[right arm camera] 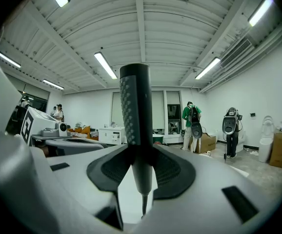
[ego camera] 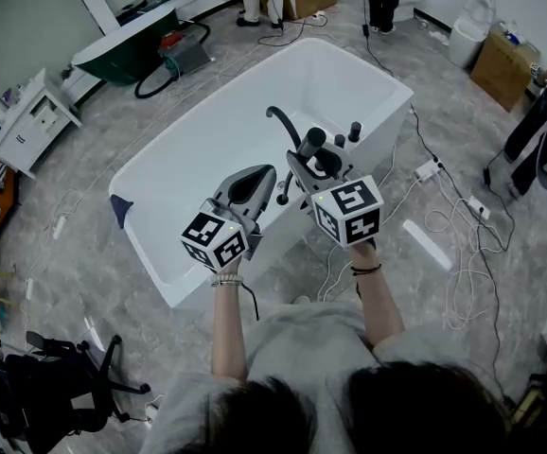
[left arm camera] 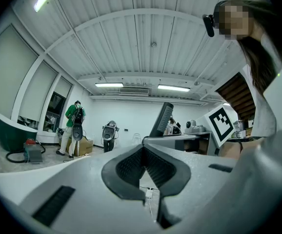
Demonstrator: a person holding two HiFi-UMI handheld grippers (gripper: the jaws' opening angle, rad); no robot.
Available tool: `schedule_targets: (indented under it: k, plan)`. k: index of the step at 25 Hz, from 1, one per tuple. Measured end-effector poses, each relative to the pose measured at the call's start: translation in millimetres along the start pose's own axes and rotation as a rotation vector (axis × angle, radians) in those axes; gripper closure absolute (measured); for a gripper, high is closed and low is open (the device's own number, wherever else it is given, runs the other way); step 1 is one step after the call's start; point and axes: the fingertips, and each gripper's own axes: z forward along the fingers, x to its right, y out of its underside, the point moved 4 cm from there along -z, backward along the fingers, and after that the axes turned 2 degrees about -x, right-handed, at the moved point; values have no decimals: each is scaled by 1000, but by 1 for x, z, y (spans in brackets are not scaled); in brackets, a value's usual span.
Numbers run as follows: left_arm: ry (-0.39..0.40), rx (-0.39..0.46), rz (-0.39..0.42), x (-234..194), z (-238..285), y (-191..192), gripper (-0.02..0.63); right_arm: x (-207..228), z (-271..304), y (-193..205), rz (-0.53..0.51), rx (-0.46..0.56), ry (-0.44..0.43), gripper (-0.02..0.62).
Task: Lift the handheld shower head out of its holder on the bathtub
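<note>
The handheld shower head (right arm camera: 136,111) is a dark, slim wand that stands upright between the pads of my right gripper (right arm camera: 138,172), which is shut on its lower part. In the head view the shower head (ego camera: 311,144) rises at the near rim of the white bathtub (ego camera: 188,149), with my right gripper (ego camera: 307,165) around it. Its holder is hidden behind the jaws. My left gripper (ego camera: 266,183) hovers just to the left over the tub rim. In the left gripper view my left gripper (left arm camera: 143,165) has its pads together with nothing between them.
A curved black faucet spout (ego camera: 282,120) and two dark knobs (ego camera: 354,132) stand on the tub rim beyond the grippers. Cables and a power strip (ego camera: 429,169) lie on the floor to the right. A dark green tub (ego camera: 127,45) and cardboard boxes (ego camera: 503,64) stand farther off.
</note>
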Motion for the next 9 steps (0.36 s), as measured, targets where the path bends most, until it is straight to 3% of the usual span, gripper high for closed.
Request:
schedule_targets:
  k: [9]
  plan:
    - [0,-13,-5,-2,3,6,601,1,3,6,1,-8,-4,463]
